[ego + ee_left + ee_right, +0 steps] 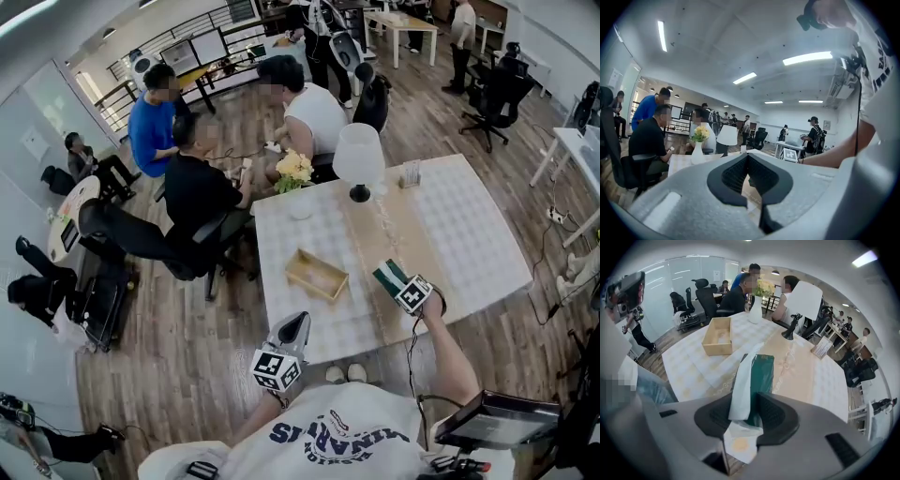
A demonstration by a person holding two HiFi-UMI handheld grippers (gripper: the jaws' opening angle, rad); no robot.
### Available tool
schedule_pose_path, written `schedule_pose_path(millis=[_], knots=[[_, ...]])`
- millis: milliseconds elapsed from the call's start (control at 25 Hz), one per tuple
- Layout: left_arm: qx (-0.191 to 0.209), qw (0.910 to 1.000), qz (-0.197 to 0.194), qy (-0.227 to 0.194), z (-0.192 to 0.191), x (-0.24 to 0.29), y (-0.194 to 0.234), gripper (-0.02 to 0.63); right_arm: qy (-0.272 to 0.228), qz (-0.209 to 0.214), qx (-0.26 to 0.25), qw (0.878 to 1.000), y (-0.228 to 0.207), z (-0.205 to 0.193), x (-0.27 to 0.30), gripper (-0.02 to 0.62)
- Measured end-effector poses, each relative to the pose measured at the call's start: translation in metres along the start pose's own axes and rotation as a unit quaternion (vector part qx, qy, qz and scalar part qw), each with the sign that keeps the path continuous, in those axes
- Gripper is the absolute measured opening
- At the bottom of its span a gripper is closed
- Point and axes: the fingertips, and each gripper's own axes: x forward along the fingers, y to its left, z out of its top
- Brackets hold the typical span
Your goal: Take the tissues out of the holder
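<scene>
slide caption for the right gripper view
Right gripper holds the green tissue pack over the table, wooden holder behind.

Bright, even office light is coming thru in all three views. Left gripper view: ceiling strips are blowing out to white & hazing the ceiling round them. Head view: light is washing the table pale, w/ only soft, faint shadows falling on it. Right gripper view: the glass wall at the back is glaring, and a strip is flaring top right. Fisheye is bending everything hard at the edges, and the corners are going dark in both gripper views. The tissue pack is reading fairly sharp. Up close, the grey shells of the left tongs & right tongs are smearing out of focus.
</scene>
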Motion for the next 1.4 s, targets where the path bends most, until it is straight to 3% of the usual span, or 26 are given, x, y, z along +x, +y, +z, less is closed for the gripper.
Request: schedule_pose_path(millis=[320,680,880,1040,1160,1240,1280,1400], knots=[[0.002,0.9997,0.024,0.005,0.000,-0.006,0.015,0.003,0.033,0.001,0.036,0.999,-0.001,-0.047,0.063,0.143],[-0.004,0.9996,0.024,0.011,-0.004,0.000,0.014,0.003,0.032,0.012,0.049,0.998,-0.002,-0.047,0.064,0.146],[-0.003,0.9997,0.021,0.010,-0.003,0.006,0.014,0.003,0.008,-0.006,0.052,0.999,-0.001,-0.046,0.066,0.156],[-0.001,0.9998,0.015,0.016,-0.007,0.009,0.011,0.003,-0.006,0.000,0.075,0.997,-0.001,-0.046,0.066,0.201],[0.006,0.9998,0.008,0.018,-0.008,0.013,0.003,0.003,-0.011,0.004,0.094,0.996,-0.004,-0.048,0.061,0.289],[0.008,0.9998,0.006,0.018,-0.009,0.014,0.002,0.003,-0.048,0.000,0.112,0.993,-0.004,-0.044,0.050,0.352],[0.007,0.9998,0.007,0.019,-0.012,0.014,0.002,0.003,-0.091,-0.013,0.125,0.988,-0.006,-0.039,0.037,0.395],[-0.001,0.9997,0.019,0.018,-0.017,0.010,0.005,0.003,-0.232,-0.052,0.191,0.952,-0.008,-0.039,-0.014,0.434]])
